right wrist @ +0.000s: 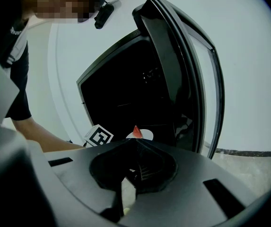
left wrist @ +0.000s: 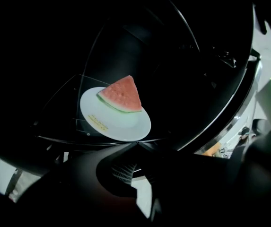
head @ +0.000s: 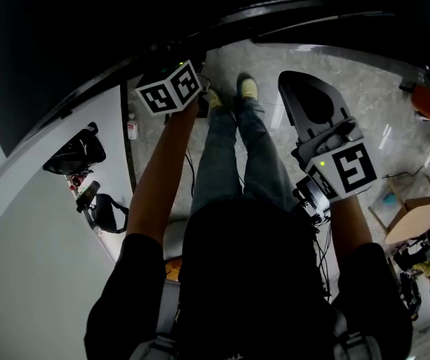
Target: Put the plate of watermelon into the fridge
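A red watermelon wedge (left wrist: 122, 94) lies on a white plate (left wrist: 108, 120), which rests on a glass shelf (left wrist: 62, 131) inside the dark fridge. My left gripper (left wrist: 136, 144) is shut just in front of the plate's near rim, with nothing between its tips. Its marker cube (head: 168, 88) shows at the fridge's dark opening in the head view. My right gripper (right wrist: 136, 141) is shut and holds nothing. It hangs back from the fridge, and past its tips I see the plate (right wrist: 144, 134), the wedge (right wrist: 136, 131) and the left gripper's cube (right wrist: 99, 136).
The fridge door (right wrist: 185, 74) stands open to the right of the opening. The person's legs and shoes (head: 230, 92) stand on the tiled floor before the fridge. A black bag (head: 76, 152) lies at the left, and a cardboard box (head: 413, 216) sits at the right.
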`<state>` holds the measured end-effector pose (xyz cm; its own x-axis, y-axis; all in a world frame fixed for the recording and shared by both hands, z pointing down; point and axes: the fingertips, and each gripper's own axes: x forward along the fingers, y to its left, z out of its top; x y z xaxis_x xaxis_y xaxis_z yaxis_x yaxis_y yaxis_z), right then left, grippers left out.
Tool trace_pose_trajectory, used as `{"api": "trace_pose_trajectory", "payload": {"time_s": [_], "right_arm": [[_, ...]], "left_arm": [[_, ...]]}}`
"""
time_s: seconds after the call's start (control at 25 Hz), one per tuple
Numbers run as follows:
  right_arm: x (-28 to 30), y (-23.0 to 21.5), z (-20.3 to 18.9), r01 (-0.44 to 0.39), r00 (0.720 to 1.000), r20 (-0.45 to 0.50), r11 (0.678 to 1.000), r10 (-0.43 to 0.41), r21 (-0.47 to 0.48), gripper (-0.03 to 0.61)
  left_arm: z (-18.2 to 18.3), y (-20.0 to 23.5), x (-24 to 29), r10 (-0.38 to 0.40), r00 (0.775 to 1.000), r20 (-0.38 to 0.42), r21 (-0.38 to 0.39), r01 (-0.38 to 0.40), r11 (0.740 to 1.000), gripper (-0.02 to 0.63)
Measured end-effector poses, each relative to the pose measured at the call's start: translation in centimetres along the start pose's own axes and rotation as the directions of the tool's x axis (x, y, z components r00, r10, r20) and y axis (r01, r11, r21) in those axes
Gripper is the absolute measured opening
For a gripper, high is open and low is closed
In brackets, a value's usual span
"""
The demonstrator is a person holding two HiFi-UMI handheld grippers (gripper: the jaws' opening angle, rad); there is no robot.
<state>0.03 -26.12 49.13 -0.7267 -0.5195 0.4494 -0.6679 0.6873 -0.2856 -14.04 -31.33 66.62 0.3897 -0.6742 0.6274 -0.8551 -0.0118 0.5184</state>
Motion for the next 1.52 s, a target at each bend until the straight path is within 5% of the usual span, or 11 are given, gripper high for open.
{"api": "trace_pose_trajectory", "payload": {"time_s": [0.24, 0.52, 1.08, 1.36, 1.52], "right_arm": [[-2.0, -1.0, 2.0, 0.008, 1.0, 0.018, 0.999, -0.007, -0.035, 0.009], [-7.6, -4.1, 6.1, 0.016, 0.999, 0.048, 0.998, -0.013, -0.068, 0.009], [-10.0, -4.3, 8.6, 0.042, 0.994, 0.101, 0.998, -0.037, -0.049, 0.009], [-10.0, -2.9, 9.9, 0.066, 0.989, 0.134, 0.997, -0.06, -0.039, 0.009], [-10.3, -1.4, 9.2, 0.058, 0.991, 0.127, 0.997, -0.051, -0.054, 0.009]], "left_arm": [[-0.6, -1.9, -2.8, -0.001, 1.0, -0.008, 0.076, 0.001, 0.997, 0.008], [1.0, -9.7, -9.3, -0.013, 0.997, 0.072, 0.184, 0.0, 0.983, 0.008], [6.6, -16.1, -18.6, -0.077, 0.963, 0.257, 0.212, 0.021, 0.977, 0.009], [8.7, -17.9, -21.2, -0.087, 0.958, 0.274, 0.38, -0.024, 0.925, 0.008], [8.9, -18.4, -23.1, -0.133, 0.947, 0.293, 0.403, 0.004, 0.915, 0.008]]}}
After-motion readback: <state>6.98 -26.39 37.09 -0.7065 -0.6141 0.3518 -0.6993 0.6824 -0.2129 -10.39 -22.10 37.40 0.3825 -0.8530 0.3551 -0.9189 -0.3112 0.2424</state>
